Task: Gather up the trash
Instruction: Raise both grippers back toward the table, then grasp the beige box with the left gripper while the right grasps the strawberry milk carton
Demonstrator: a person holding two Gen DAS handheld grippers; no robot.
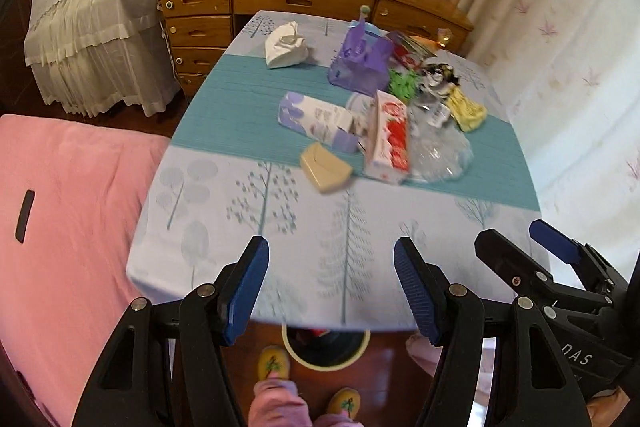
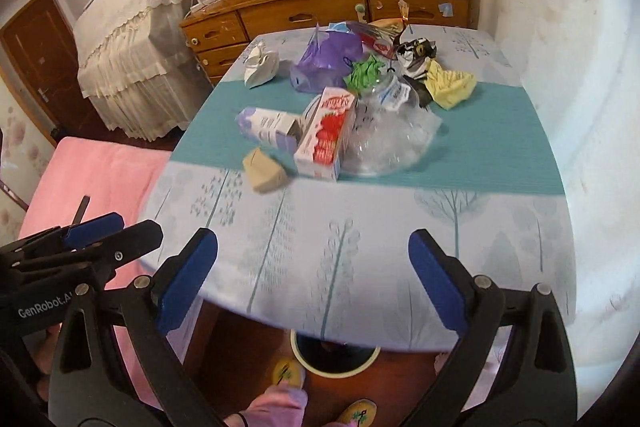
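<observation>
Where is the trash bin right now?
The trash bin sits on the floor, half hidden under the near edge of the table, low and central in both wrist views, just beyond the person's yellow slippers.

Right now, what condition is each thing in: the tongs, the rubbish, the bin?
Left tongs: open, empty.
Right tongs: open, empty.
Strawberry carton: lying flat.
Clear plastic bottle: crushed.
Yellow paper: crumpled.
Purple bag: slumped on table.
Bin: uncovered, under the table edge.
</observation>
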